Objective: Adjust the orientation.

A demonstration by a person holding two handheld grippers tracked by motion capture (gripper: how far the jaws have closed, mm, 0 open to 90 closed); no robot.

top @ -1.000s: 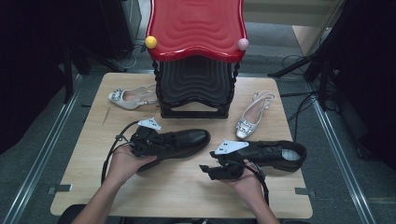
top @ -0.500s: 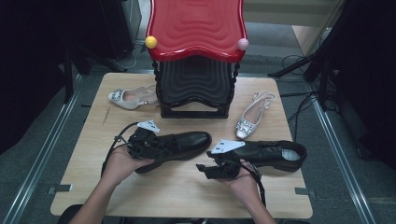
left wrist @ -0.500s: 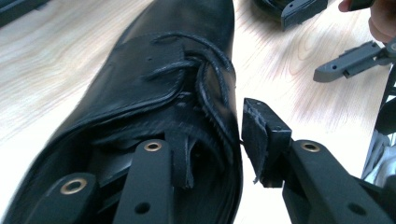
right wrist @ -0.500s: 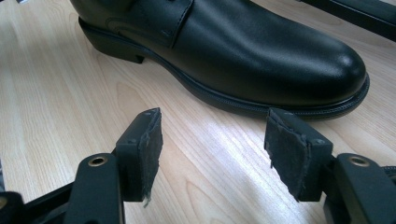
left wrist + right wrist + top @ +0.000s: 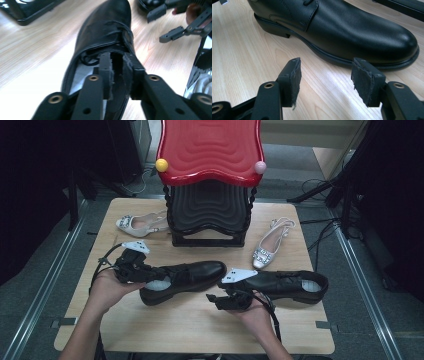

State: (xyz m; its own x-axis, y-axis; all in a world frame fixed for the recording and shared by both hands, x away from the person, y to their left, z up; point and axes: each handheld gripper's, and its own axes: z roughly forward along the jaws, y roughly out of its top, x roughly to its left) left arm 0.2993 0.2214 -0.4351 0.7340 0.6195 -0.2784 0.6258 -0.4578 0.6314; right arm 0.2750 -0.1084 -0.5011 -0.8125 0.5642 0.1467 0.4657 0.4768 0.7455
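Left tongs pinch the heel collar of the black leather lace-up shoe mid-bench, toe toward the rack. Right tongs hang spread beside the second black shoe near the bench's right edge; closing on its rim looks next.

A red stool is stacked on a black stool at the far middle of the tabletop. One pale slingback shoe is laid left of the stools, another right. Yellow and pink knobs are seen on the red seat's front corners.
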